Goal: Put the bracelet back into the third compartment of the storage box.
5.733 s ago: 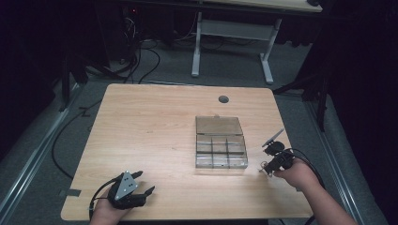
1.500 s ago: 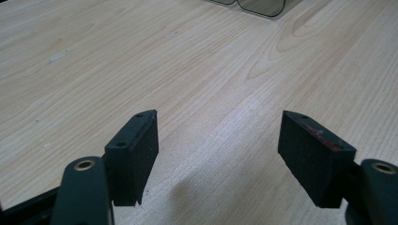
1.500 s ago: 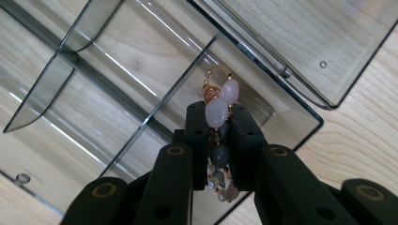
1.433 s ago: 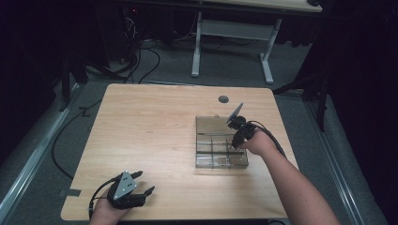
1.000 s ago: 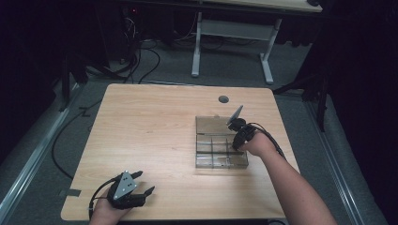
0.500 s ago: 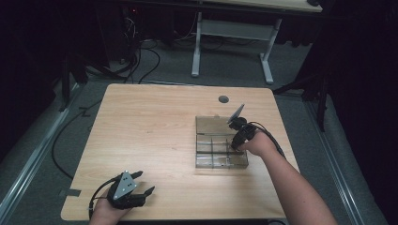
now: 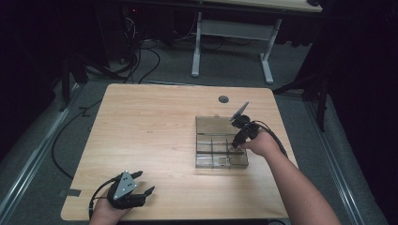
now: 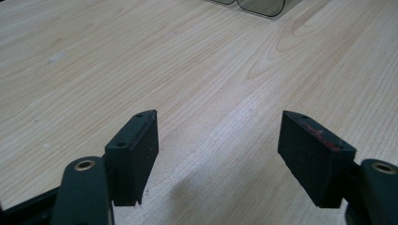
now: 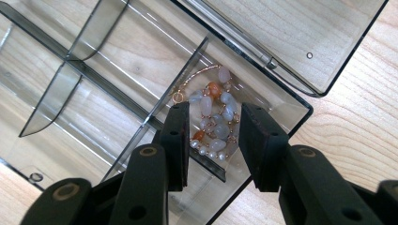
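Observation:
A clear compartment box (image 7: 202,162) lies open right of the table's middle, its lid (image 7: 213,124) flat on the far side. My right gripper (image 7: 233,147) points down into its right corner compartment. In the right gripper view a bunched string of pale blue, orange and pearl beads (image 9: 212,123) lies in that compartment (image 9: 277,101). The right gripper (image 9: 214,110) straddles the beads with its jaws narrowly apart, one on each side. My left gripper (image 7: 143,183) rests at the near left corner. In its own view the left gripper (image 8: 219,119) is wide open over bare wood.
The wooden table (image 7: 155,131) has a round cable hole (image 7: 223,99) at the far edge. The box's other compartments (image 9: 94,89) hold nothing. A corner of the box (image 8: 256,4) shows far ahead of the left gripper. Cables and a desk frame (image 7: 232,33) stand on the floor beyond.
The right gripper came from the table right of the box to over its right compartment, then eased slightly nearer in the last half second. The left gripper stayed put.

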The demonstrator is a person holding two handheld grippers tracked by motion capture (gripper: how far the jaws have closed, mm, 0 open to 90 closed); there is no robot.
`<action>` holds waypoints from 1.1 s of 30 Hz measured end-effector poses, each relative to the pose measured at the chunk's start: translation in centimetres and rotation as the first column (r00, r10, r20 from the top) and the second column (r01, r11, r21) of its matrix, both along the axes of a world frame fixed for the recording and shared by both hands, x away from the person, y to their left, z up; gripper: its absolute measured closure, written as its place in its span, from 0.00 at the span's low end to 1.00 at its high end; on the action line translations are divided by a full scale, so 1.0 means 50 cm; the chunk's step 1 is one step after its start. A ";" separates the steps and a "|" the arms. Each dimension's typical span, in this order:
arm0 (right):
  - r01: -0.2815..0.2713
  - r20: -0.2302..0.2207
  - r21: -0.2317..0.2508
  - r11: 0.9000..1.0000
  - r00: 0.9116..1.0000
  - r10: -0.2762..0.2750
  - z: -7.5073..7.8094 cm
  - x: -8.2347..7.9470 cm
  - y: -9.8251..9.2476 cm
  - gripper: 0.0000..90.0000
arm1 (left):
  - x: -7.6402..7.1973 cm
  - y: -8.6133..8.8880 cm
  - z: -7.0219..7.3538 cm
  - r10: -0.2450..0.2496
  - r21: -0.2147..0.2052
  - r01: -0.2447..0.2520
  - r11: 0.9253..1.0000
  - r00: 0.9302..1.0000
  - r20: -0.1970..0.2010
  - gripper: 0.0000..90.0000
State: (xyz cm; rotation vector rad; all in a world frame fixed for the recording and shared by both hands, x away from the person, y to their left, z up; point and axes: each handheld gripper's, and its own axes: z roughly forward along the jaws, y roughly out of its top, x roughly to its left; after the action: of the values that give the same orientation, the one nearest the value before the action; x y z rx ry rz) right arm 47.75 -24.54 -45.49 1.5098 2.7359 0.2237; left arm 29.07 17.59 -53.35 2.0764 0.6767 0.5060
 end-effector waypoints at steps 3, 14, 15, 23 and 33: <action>-0.015 0.005 0.006 1.000 1.000 0.014 0.005 -0.002 -0.002 0.72 | 0.000 0.000 0.000 0.000 0.000 0.000 1.000 1.000 0.000 0.33; -0.009 0.022 0.012 1.000 1.000 0.009 0.027 -0.027 -0.003 0.77 | 0.000 -0.001 0.000 -0.001 0.005 0.001 1.000 1.000 -0.001 0.33; -0.022 0.029 0.013 1.000 0.999 0.022 0.029 -0.028 -0.003 0.77 | 0.001 -0.001 0.000 -0.001 0.006 0.001 1.000 1.000 0.000 0.33; 0.009 0.054 0.027 1.000 0.998 -0.010 0.038 -0.056 -0.012 0.81 | 0.000 -0.001 0.000 -0.002 0.004 0.002 1.000 1.000 0.002 0.33; 0.036 0.090 0.035 0.999 0.995 -0.039 0.048 -0.093 -0.032 0.81 | -0.001 -0.001 0.000 0.001 0.000 -0.001 1.000 1.000 0.005 0.33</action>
State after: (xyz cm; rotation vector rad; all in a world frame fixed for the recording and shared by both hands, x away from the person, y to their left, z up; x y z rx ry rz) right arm 43.09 -26.12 -43.08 1.5174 2.6447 0.3303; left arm 29.00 17.54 -53.36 2.0738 0.6749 0.5116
